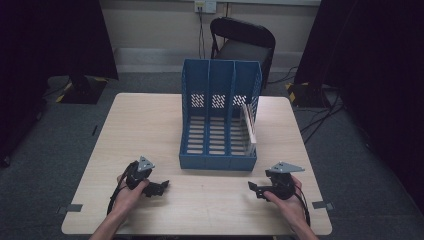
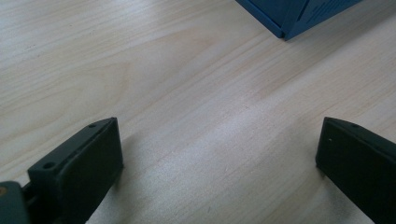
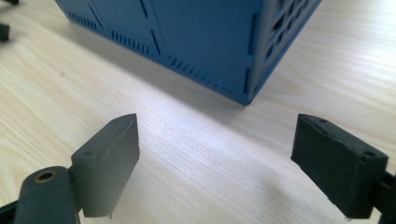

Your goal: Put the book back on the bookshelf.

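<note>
Nothing gripped yet, seemingly at the very start: left gripper [image 2: 219, 154] and right gripper [image 3: 215, 154] resting low over the table [image 1: 150, 120], jaws wide apart and empty, blue file rack [image 3: 196, 42] just beyond the jaw tips, book [image 1: 248, 131] in its right-hand compartment.

From where I steer, the one obstacle on the pale wooden counter [image 1: 150, 120] is the blue plastic three-slot file rack [image 1: 220, 117], standing mid-counter with its low front wall toward me and a thin pale sheet or folder [image 1: 248, 125] leaning in its right-hand slot; the left and middle slots look open from above. The left claw [image 1: 161, 186] and right claw [image 1: 254, 188] both sit with jaws spread wide over bare wood, and the strip between them in front of the rack is free. Wide bare lanes run along the rack's left and right sides.
</note>
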Available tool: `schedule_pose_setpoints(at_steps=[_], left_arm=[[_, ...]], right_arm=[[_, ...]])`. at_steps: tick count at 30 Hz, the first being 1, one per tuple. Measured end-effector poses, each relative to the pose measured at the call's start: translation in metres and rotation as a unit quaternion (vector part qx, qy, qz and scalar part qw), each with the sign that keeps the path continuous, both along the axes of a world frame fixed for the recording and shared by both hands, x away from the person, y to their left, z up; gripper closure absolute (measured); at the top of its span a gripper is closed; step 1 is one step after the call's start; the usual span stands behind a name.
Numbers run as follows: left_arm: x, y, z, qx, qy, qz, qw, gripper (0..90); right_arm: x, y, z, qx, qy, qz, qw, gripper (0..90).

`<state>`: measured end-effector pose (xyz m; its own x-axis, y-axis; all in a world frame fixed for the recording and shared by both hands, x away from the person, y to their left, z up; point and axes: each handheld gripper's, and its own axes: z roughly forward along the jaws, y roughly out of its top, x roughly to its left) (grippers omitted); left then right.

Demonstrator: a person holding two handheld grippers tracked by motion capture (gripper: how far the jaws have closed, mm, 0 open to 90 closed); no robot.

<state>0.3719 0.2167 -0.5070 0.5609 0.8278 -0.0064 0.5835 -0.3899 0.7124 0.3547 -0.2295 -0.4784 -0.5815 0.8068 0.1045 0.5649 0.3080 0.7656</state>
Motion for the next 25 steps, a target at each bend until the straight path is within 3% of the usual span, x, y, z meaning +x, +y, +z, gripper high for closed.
schedule_pose_setpoints(at_steps=[6, 11, 18, 25], left_arm=[[0.000, 0.000, 0.000, 0.001, 0.000, 0.001, 1.0000, 0.0], [0.000, -0.001, 0.000, 0.001, -0.001, 0.001, 1.0000, 0.0], [0.000, -0.001, 0.000, 0.000, -0.001, 0.002, 1.0000, 0.0], [0.000, -0.001, 0.000, 0.000, -0.002, 0.002, 1.0000, 0.0]], right_arm=[[0.002, 0.017, -0.010, -0.044, 0.017, 0.021, 0.9987, 13.8], [0.000, 0.027, -0.019, -0.084, 0.024, 0.029, 0.9958, 14.8], [-0.002, 0.031, -0.028, -0.061, -0.014, 0.035, 0.9974, 13.1], [-0.003, 0.032, -0.028, -0.061, -0.013, 0.027, 0.9977, 13.1]])
